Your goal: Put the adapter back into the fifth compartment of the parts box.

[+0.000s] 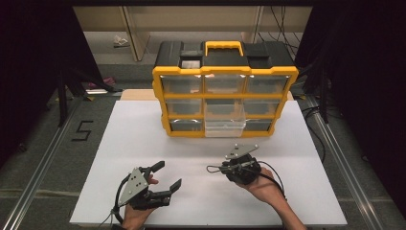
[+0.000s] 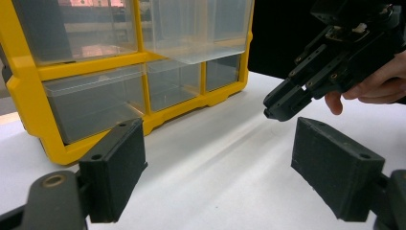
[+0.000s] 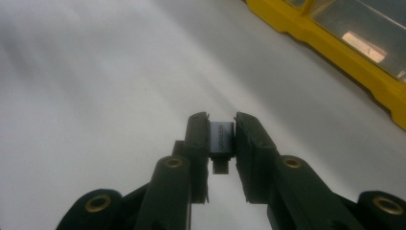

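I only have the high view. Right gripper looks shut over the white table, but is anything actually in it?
Observer: Yes. The right gripper is clamped on a small grey metal adapter with a plug end sticking out below.
Operator: Is the left one holding anything?
Observer: No. In its own view the left gripper stands wide open with nothing between its black jaws, low over the white table.
Operator: Which drawer of the yellow-framed organizer is out?
Observer: The clear plastic drawer in the middle column of the yellow-framed organizer juts forward past the frame; from the left gripper view its neighbours sit flush.
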The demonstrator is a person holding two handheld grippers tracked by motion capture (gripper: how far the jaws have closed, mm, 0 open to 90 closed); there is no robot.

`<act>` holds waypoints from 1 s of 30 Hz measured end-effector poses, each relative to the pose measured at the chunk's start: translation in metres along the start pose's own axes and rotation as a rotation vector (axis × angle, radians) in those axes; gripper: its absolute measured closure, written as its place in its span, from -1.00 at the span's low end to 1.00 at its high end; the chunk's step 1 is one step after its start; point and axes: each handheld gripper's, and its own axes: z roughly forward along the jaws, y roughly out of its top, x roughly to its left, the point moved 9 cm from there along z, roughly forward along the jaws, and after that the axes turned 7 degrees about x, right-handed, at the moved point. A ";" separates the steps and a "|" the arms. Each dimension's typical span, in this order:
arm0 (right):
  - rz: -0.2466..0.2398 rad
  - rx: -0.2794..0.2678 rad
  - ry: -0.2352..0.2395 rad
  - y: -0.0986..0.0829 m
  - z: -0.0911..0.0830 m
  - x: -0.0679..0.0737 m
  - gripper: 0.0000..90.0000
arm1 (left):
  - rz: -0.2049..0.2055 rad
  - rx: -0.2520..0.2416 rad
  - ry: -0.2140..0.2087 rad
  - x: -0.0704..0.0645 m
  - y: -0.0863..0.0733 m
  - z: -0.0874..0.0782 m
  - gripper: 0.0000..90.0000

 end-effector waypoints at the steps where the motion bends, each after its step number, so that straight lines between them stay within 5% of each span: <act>1: 0.000 0.000 0.000 0.000 0.000 0.000 0.69 | 0.000 0.000 0.000 0.000 0.000 0.000 -0.59; 30: -0.011 -0.088 -0.010 0.015 -0.026 0.003 0.69 | 0.001 -0.003 0.001 0.000 0.000 -0.001 -0.59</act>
